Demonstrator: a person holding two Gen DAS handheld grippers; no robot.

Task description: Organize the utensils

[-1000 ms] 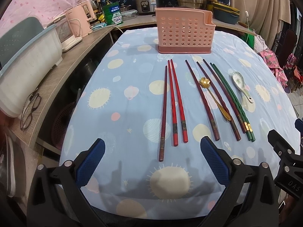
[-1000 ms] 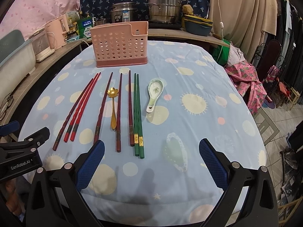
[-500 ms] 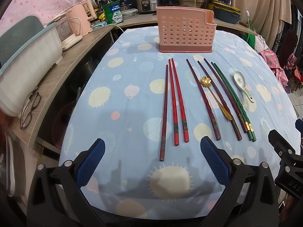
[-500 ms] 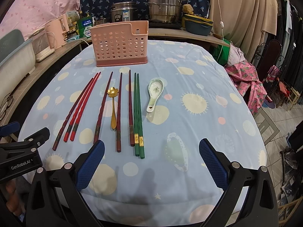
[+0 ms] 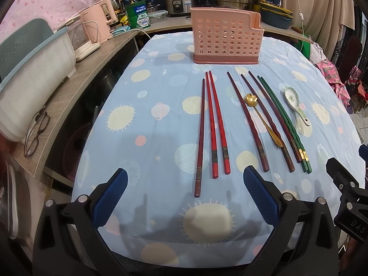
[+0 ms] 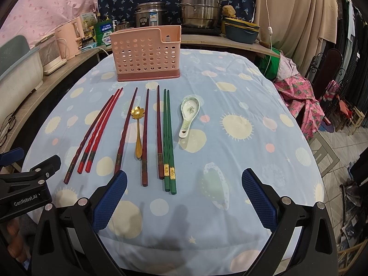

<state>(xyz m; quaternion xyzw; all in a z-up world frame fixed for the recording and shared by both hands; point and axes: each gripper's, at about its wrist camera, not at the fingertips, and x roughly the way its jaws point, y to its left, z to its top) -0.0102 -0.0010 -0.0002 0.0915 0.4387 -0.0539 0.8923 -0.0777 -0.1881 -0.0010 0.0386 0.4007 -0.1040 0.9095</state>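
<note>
A pink perforated utensil holder (image 5: 226, 40) (image 6: 147, 55) stands at the far middle of the table. In front of it lie red chopsticks (image 5: 216, 126) (image 6: 99, 133), dark maroon chopsticks (image 5: 247, 122) (image 6: 125, 131), green chopsticks (image 5: 284, 119) (image 6: 168, 138), a gold flower spoon (image 5: 262, 117) (image 6: 138, 131) and a white ceramic spoon (image 5: 295, 104) (image 6: 188, 115). My left gripper (image 5: 185, 197) is open and empty, near the handle ends of the red chopsticks. My right gripper (image 6: 184, 197) is open and empty, just short of the green chopsticks' ends.
The table has a blue cloth with pale sun prints (image 5: 161, 119). A wooden counter (image 5: 69, 92) on the left holds a white bin, glasses and a pink kettle. Steel pots (image 6: 199, 11) stand behind the holder. A chair with pink cloth (image 6: 306, 96) is at the right.
Both grippers have crept slightly forward toward the utensils. Nothing on the table has moved.
</note>
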